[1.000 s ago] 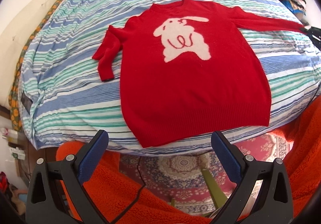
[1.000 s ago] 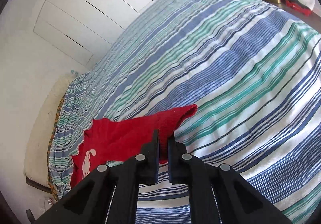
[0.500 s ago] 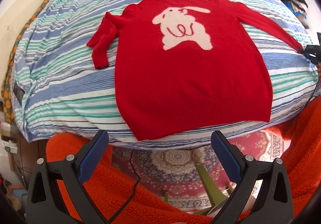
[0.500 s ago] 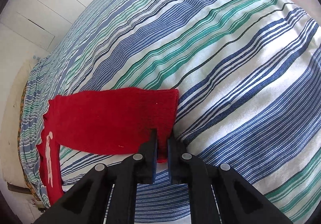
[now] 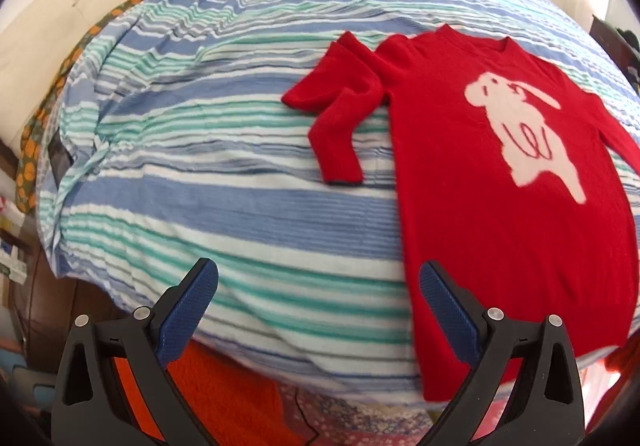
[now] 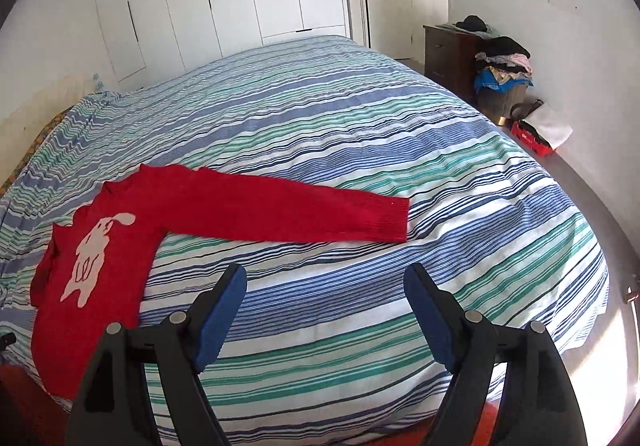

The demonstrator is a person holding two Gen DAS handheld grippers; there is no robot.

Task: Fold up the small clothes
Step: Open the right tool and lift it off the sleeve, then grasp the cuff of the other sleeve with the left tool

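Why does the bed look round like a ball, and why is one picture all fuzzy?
Both wrist views use a fisheye lens, which bulges the striped bedspread and darkens the corners. The left wrist view is smeared by motion blur, softening the red sweater and the stripes. The right wrist view is sharp, with bright sun glare at its lower right edge.
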